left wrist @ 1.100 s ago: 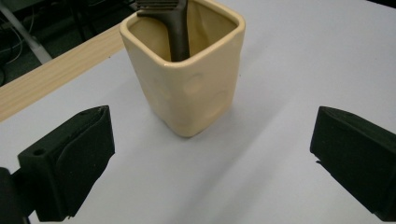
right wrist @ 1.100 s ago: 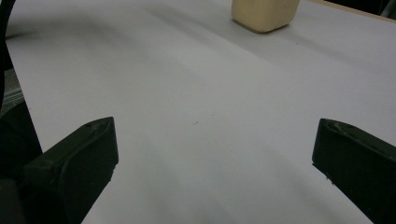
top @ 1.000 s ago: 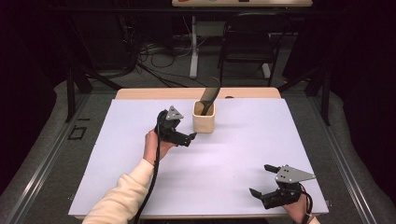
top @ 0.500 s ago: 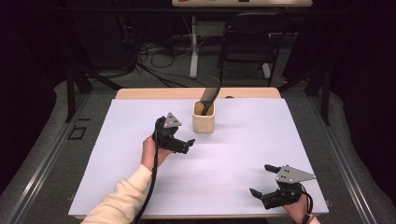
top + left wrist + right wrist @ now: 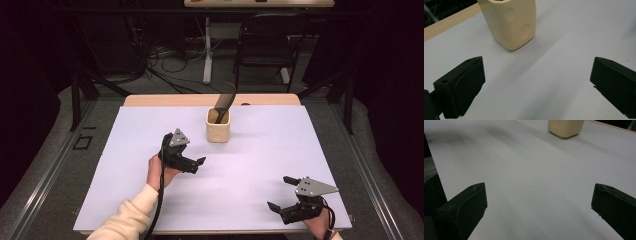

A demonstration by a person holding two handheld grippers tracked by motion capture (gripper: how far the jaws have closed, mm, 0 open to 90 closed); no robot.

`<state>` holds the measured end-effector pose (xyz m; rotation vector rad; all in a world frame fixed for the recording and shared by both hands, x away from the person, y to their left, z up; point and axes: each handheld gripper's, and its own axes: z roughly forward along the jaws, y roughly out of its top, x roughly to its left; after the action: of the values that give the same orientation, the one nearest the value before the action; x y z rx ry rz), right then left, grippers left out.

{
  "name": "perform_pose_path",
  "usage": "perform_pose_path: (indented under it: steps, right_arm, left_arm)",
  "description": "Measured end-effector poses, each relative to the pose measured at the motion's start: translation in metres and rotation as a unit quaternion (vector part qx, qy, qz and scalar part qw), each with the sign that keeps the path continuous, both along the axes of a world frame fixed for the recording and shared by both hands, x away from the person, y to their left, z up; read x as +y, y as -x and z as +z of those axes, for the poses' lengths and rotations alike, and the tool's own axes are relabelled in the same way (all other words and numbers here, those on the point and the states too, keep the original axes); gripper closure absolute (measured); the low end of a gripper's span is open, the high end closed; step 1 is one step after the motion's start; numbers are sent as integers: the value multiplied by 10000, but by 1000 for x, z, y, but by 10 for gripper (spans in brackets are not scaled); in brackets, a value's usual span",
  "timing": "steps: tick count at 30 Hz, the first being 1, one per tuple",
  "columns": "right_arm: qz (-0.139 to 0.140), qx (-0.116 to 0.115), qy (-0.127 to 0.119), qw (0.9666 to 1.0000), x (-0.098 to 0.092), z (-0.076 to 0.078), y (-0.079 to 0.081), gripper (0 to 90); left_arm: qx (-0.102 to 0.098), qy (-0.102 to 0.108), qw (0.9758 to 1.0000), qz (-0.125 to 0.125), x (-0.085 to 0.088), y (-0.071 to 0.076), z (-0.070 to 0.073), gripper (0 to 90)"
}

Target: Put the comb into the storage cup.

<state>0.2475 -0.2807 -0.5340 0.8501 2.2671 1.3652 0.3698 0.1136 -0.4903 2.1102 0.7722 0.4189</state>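
Observation:
A cream cup [image 5: 218,131] stands at the back middle of the white sheet [image 5: 260,150], with a dark utensil [image 5: 224,101] leaning out of its top. My left gripper [image 5: 195,165] is held open, in front of the cup and a little to its left, and grips nothing. Along its jaws the cup [image 5: 511,23] stands just ahead, with bare sheet between the left gripper's [image 5: 537,82] tips. At the near right corner my right gripper [image 5: 280,192] rests open and empty. From the right gripper [image 5: 539,205] the cup [image 5: 566,127] lies far off.
A wooden table edge [image 5: 165,100] runs behind the white sheet. Beyond it are a dark chair [image 5: 265,50], a white post [image 5: 207,50] and floor cables [image 5: 150,65]. Grey floor rails [image 5: 50,165] flank the table.
My left gripper has drawn back from the cup toward the near edge of the table, staying open. The right gripper has not moved.

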Motion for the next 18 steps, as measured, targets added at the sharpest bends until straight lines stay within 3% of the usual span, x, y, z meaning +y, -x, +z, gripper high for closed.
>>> perform_pose_path:
  steps: [18]
  right_arm:
    - [6, -1, -3, 10000, 0, 0, 0, 0]
  left_arm:
    - [-41, -26, 9998, 174, 20, 26, -7, 0]
